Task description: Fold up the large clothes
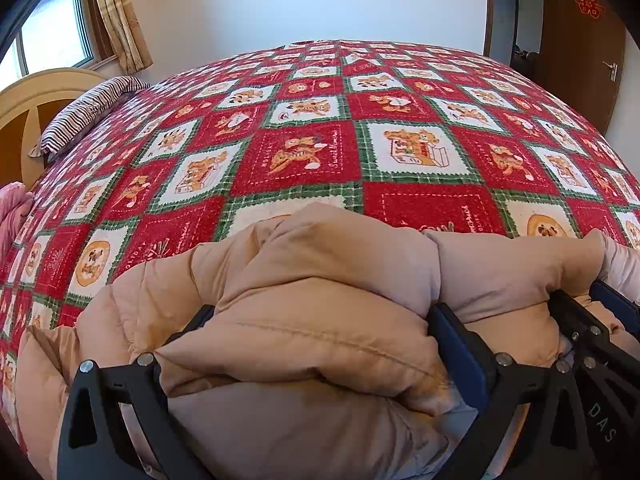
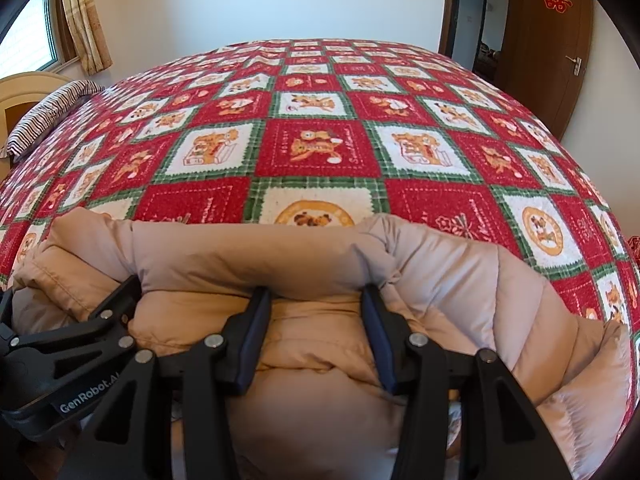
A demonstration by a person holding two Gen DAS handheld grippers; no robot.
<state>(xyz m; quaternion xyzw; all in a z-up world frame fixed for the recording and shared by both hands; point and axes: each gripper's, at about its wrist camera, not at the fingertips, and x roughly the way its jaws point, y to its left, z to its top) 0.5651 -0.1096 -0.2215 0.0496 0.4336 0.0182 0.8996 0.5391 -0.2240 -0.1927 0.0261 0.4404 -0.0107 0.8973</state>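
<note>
Beyond the bunched tan coat (image 1: 320, 280), red checked bedspread (image 1: 400, 140), striped pillow (image 1: 80, 116).

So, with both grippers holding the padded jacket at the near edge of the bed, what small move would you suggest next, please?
Probably carry it forward over the blanket: the left gripper and right gripper grip the beige jacket bunched, not spread.

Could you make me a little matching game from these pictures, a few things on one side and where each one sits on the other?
Things:
1. puffy beige quilted jacket
2. striped pillow
3. brown wooden door
4. patterned yellow curtain

Places:
A. beside the window
B. far right of the room
C. bunched at the near edge of the red checked blanket, between both grippers
D. by the bed's headboard, at left

Pairs: 1-C, 2-D, 3-B, 4-A
</note>
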